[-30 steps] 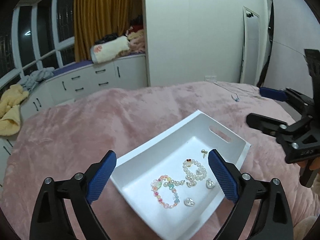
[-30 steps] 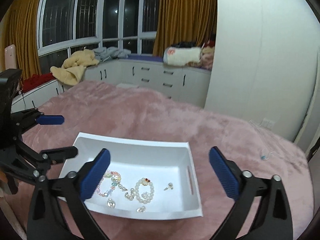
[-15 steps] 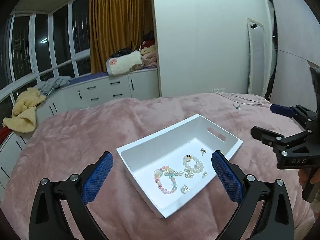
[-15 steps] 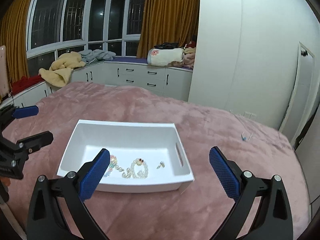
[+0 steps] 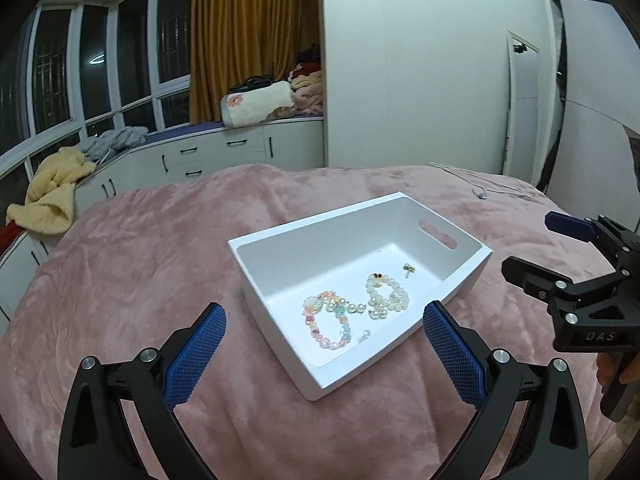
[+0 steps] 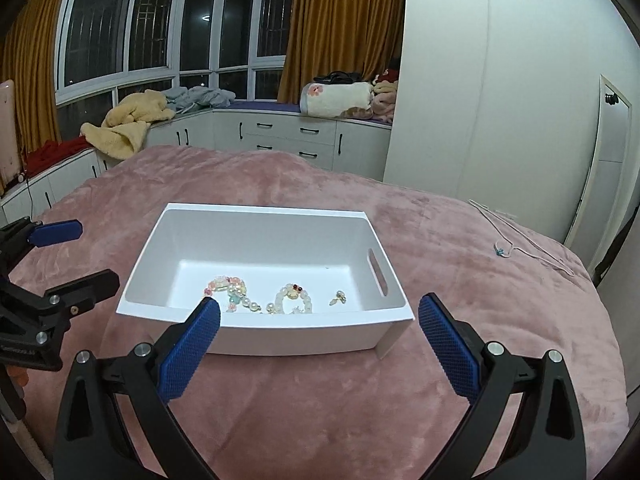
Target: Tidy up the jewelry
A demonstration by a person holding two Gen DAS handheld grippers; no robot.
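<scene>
— Spreading across most of both views is the pink blanket [image 6: 460,280], and the white bin [image 6: 264,320] sits mid-frame on it, slot handle toward the right edge.

— And the tools?

— Both spread wide, holding nothing. The left gripper [image 5: 324,344] hangs at the bottom of its own view, just short of the bin's near corner; the right gripper [image 6: 320,336] sits low in its view, in front of the bin's near wall.

— The jewelry?

— Already on the bin floor: a pastel bead bracelet [image 5: 328,324] left of centre, a pearl bracelet [image 5: 386,292] beside it, and a tiny earring [image 5: 408,268] nearer the handle (one more small piece may be lying close to the bracelets; too small to tell).

— Risks?

— Probably done, I'd judge. A nudge to the light bin on that soft blanket could tip it and scatter beads into the pile. A thin cord [image 6: 520,240] lies at the right, well apart.
</scene>
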